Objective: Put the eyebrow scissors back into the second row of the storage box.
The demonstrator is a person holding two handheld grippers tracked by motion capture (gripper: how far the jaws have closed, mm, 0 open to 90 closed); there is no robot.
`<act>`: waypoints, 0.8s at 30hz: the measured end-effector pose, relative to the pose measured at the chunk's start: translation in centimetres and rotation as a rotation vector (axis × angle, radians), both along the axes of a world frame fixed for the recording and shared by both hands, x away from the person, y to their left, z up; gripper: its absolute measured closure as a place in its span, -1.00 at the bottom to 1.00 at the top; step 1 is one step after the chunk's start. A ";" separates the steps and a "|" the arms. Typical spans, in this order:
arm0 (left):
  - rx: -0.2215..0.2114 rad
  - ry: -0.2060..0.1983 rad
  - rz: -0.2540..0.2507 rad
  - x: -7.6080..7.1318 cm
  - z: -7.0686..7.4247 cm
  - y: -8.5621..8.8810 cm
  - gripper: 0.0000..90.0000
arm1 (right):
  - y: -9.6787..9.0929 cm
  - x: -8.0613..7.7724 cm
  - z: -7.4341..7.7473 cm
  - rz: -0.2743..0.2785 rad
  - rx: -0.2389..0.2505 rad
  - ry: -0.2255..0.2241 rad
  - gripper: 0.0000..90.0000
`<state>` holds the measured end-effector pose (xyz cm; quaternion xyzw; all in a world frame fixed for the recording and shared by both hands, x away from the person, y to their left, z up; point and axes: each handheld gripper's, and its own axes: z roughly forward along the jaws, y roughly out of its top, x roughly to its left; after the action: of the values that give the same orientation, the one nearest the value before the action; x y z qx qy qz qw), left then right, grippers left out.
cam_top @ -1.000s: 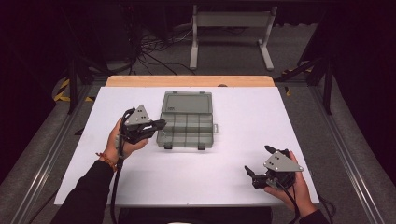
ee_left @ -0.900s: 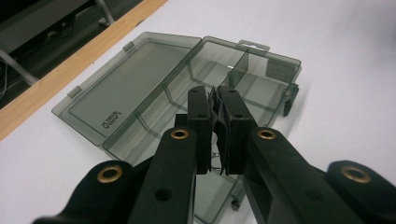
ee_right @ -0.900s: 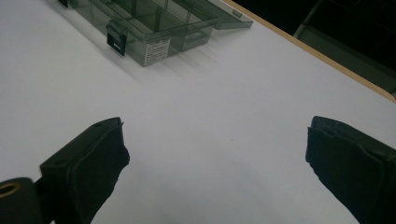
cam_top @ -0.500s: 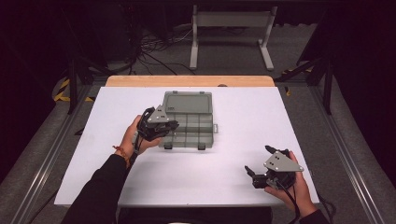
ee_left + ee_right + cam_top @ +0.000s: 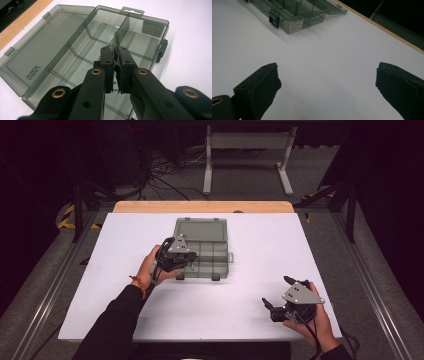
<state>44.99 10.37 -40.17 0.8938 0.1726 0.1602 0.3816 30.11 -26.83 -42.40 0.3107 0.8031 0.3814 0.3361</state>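
- One organiser box (image 5: pixel 202 250) of smoky clear plastic lies on the white worktop (image 5: pixel 325 250), directly beneath the left tongs (image 5: pixel 117 53); its lid (image 5: pixel 47 47) is folded flat open on the far side of them.
- The left tongs are pressed fully together above a thin divider (image 5: pixel 122 32); something small and metallic seems pinched between the pads, but it is too small to name.
- The right tongs (image 5: pixel 327 85) stand wide open with nothing between them, well apart from the box.
- Judgement: the box looks light, stiff and slick, so it would skid if nudged; the divider is thin and would likely flex or snap.
- Best holds: a side wall, or the front edge by the two latches (image 5: pixel 198 277).
- Count: one box, one lid, two latches, two tongs.
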 end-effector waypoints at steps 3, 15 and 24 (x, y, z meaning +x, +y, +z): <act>0.009 0.004 -0.002 0.1 -0.3 -0.4 0.89 | 0.0 0.0 0.0 0.001 -0.001 -0.001 -0.88; 0.006 0.009 0.000 0.1 -0.7 -1.0 0.85 | 0.0 0.0 0.0 0.002 0.000 0.001 -0.88; -0.024 -0.023 0.006 -0.4 0.1 -0.3 0.81 | 0.0 0.0 0.0 0.002 0.000 0.000 -0.88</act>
<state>44.61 10.10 -40.10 0.8867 0.1729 0.1695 0.3939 30.09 -26.83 -42.39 0.3099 0.8034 0.3819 0.3357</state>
